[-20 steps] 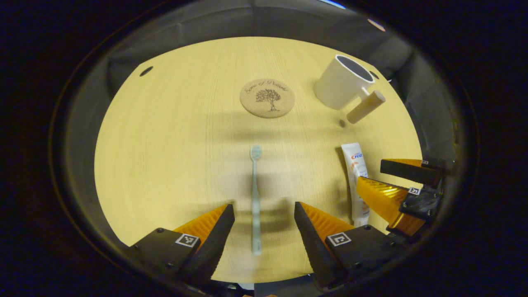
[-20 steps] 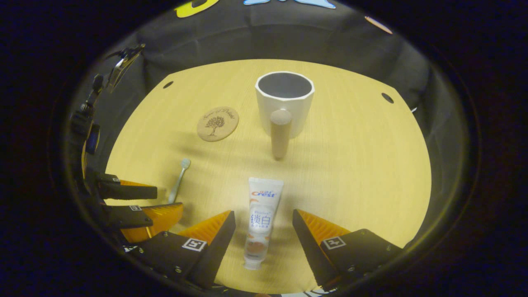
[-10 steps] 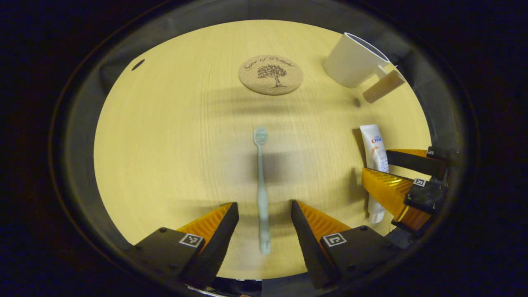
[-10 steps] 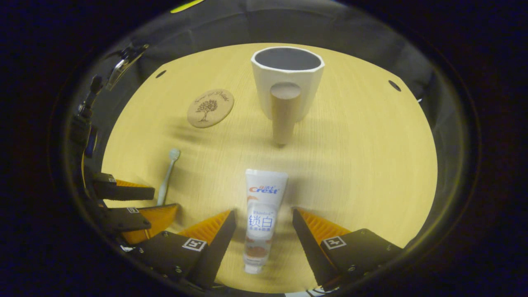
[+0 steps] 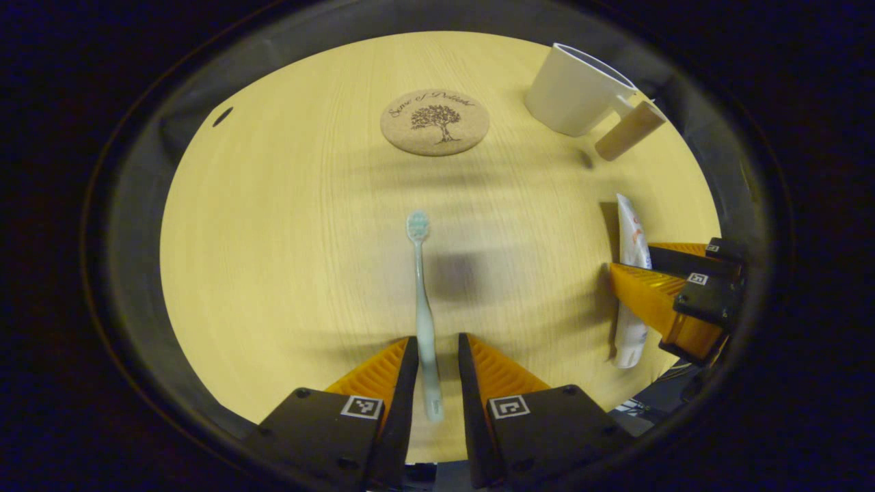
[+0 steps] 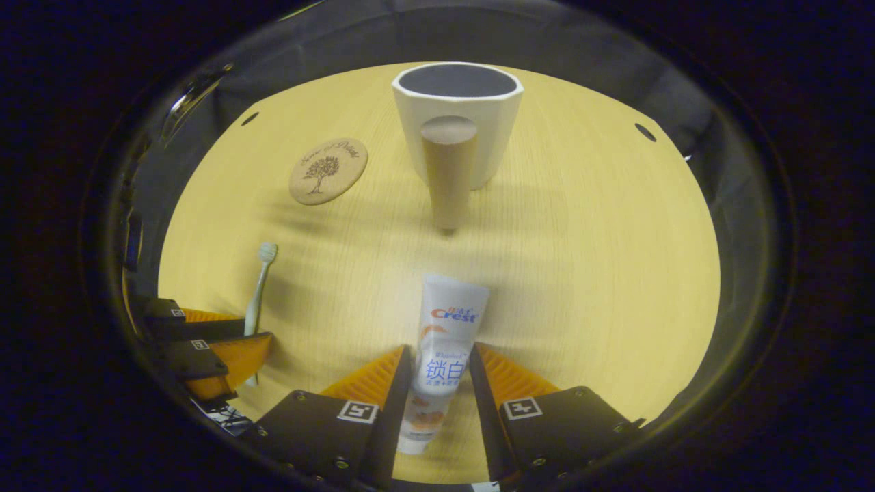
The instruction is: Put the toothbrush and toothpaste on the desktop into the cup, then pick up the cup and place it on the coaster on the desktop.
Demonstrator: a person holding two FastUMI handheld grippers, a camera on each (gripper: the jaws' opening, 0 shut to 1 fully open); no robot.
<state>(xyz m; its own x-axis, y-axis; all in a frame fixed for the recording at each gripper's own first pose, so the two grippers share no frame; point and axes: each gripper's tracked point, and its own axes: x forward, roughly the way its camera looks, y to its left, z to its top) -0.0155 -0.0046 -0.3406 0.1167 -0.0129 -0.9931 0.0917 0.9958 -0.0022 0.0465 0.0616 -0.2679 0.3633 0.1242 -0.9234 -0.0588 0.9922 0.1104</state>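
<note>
A pale toothbrush (image 5: 420,287) lies on the wooden table (image 5: 273,239), its handle running back between the fingers of my left gripper (image 5: 436,348). Those fingers stand close around the handle, with a thin gap still showing on its right side. A white toothpaste tube (image 6: 451,314) sits between the fingers of my right gripper (image 6: 437,355), both pressing on its lower half. Farther back stands the white cup (image 6: 492,137), upright, its wooden handle (image 6: 448,171) pointing toward me. A round cork coaster (image 6: 328,171) lies to its left.
In the left gripper view the coaster (image 5: 435,123) lies straight ahead and the cup (image 5: 571,92) at the far right. My right gripper (image 5: 630,261) holds the tube (image 5: 632,232) near the right edge. Small holes mark the table's far corners.
Both grippers' fingers have closed in. The right ones now press on the toothpaste, which has turned on edge. The left ones have narrowed around the toothbrush handle.
</note>
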